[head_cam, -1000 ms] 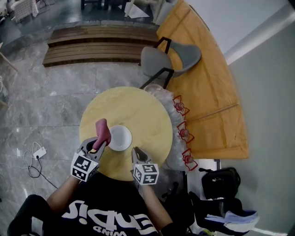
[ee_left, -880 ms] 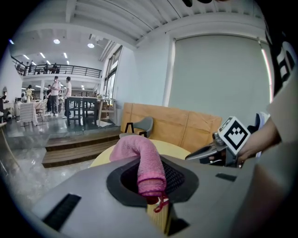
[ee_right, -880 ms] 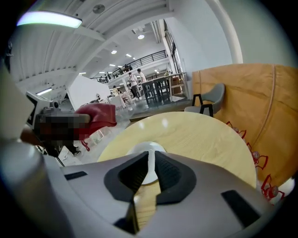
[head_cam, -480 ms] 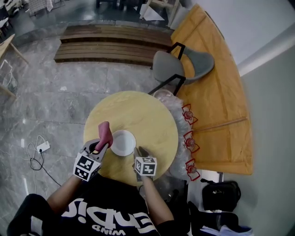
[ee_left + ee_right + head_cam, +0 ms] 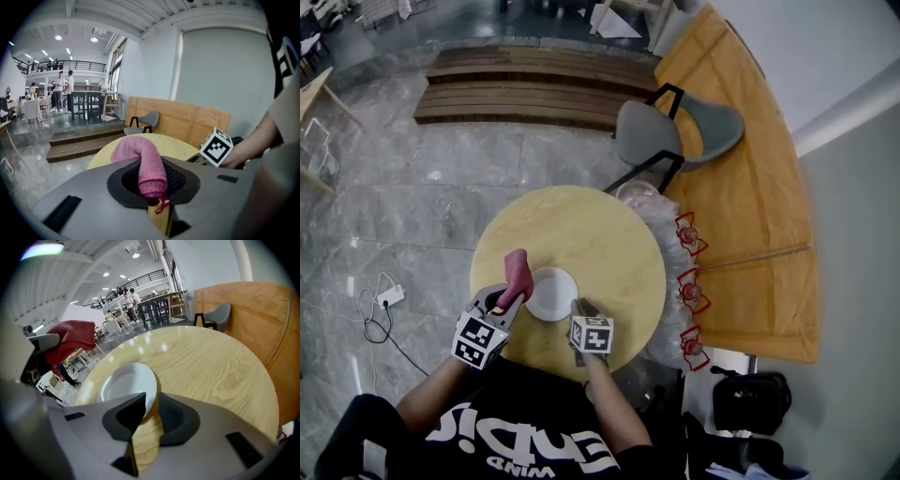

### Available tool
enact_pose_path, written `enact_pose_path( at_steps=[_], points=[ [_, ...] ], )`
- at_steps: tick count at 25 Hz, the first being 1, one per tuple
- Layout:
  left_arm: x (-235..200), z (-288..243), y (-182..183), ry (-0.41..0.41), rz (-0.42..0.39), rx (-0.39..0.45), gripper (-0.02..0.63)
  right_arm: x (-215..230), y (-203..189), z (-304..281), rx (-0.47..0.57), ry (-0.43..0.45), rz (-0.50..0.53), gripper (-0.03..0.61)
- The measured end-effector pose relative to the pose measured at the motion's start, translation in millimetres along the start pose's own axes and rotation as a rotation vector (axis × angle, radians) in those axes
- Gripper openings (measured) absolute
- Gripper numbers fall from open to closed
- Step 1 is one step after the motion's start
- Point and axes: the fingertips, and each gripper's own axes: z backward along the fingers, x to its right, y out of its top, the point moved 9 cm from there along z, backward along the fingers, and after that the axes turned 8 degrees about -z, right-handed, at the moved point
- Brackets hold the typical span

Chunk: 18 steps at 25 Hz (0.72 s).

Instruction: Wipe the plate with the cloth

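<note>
A white plate (image 5: 551,292) lies on the round wooden table (image 5: 591,234), near its front edge. My left gripper (image 5: 502,302) is shut on a rolled pink cloth (image 5: 518,272), which sticks up and bends over just left of the plate. In the left gripper view the cloth (image 5: 140,161) stands between the jaws of that gripper (image 5: 154,187). My right gripper (image 5: 578,309) is at the plate's near right rim. In the right gripper view the plate (image 5: 124,385) has its rim between the nearly closed jaws of the right gripper (image 5: 150,406), and the cloth (image 5: 70,336) shows at the left.
A grey chair (image 5: 675,131) stands behind the table. Plastic-wrapped things with red bows (image 5: 686,272) hang at the table's right edge, beside an orange wooden panel (image 5: 750,206). A cable and plug (image 5: 380,302) lie on the floor at left, and a black bag (image 5: 750,398) at lower right.
My right gripper has moved forward onto the plate's near rim. The left gripper with the cloth has edged closer to the plate.
</note>
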Motion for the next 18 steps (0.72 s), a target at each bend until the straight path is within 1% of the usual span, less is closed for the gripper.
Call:
enact_pose_path(
  at_steps=[4,11,18],
  points=[
    [0,-6,2,-0.001,0.001,-0.003,0.052,2,-1,-6,-0.010,0.029,-0.020,0.074],
    [-2,-17,4,-0.019,0.002,-0.019,0.052,3,-6,-12,-0.025,0.047,-0.053,0.074],
    [9,-42,8,-0.087,-0.022,-0.034,0.052,3,-3,-13,-0.027,0.052,-0.060,0.074]
  ],
)
